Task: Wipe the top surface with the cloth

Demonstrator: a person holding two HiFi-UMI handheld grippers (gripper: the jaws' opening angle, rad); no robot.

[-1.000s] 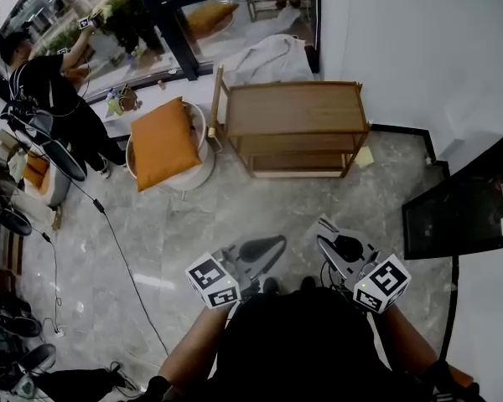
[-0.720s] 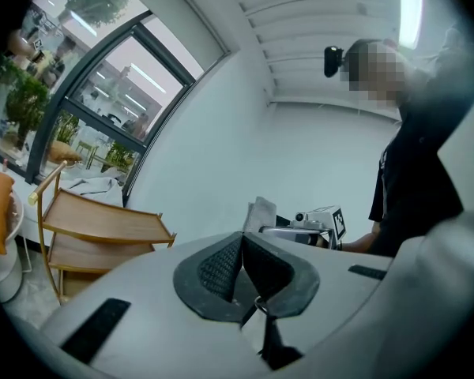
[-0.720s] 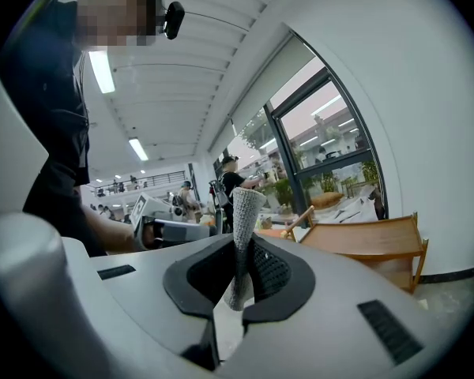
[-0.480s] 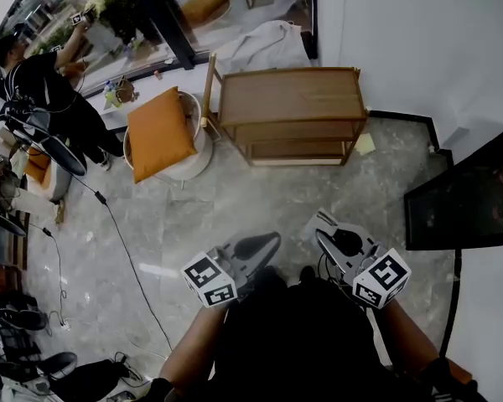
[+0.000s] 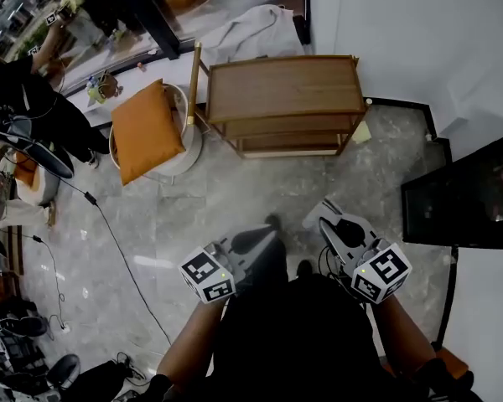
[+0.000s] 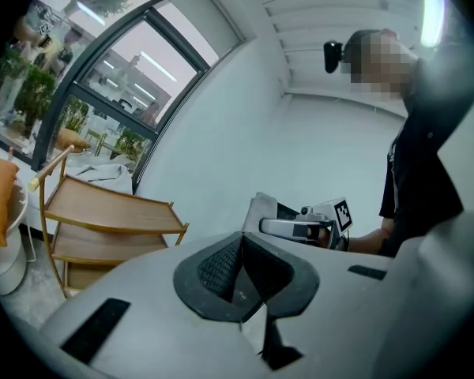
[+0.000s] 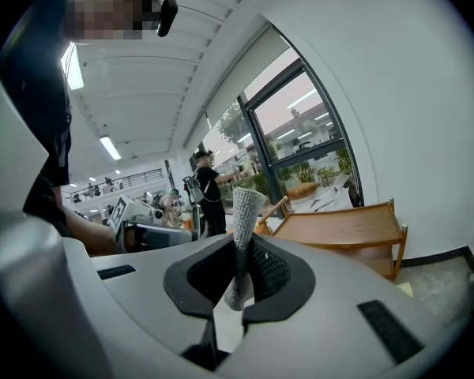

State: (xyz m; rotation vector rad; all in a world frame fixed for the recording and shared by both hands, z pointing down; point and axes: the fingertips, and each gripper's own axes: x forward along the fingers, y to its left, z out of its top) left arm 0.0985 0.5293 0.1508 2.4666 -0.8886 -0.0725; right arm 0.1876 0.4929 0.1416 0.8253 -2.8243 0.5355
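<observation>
While the wooden shelf unit (image 5: 281, 86) stands well apart across the floor, wiping looks not yet begun: the right tongs (image 7: 238, 268) are clamped on the grey cloth (image 7: 244, 210), and the left tongs (image 6: 241, 271) are pressed together, empty.

I see a grey marble floor (image 5: 235, 195), a white wall (image 5: 402, 23), a wooden shelf unit (image 5: 281, 86) near it, an orange cushion (image 5: 142, 130) on a round white seat (image 5: 187, 153), big dark-framed windows (image 6: 126, 77), strip lights (image 7: 110, 148) on the ceiling

Grey stone floor (image 5: 235, 193), wooden tiered shelf (image 5: 281, 86) standing on it, black cable (image 5: 90, 200), small yellow piece (image 5: 362, 131), perhaps cloth
</observation>
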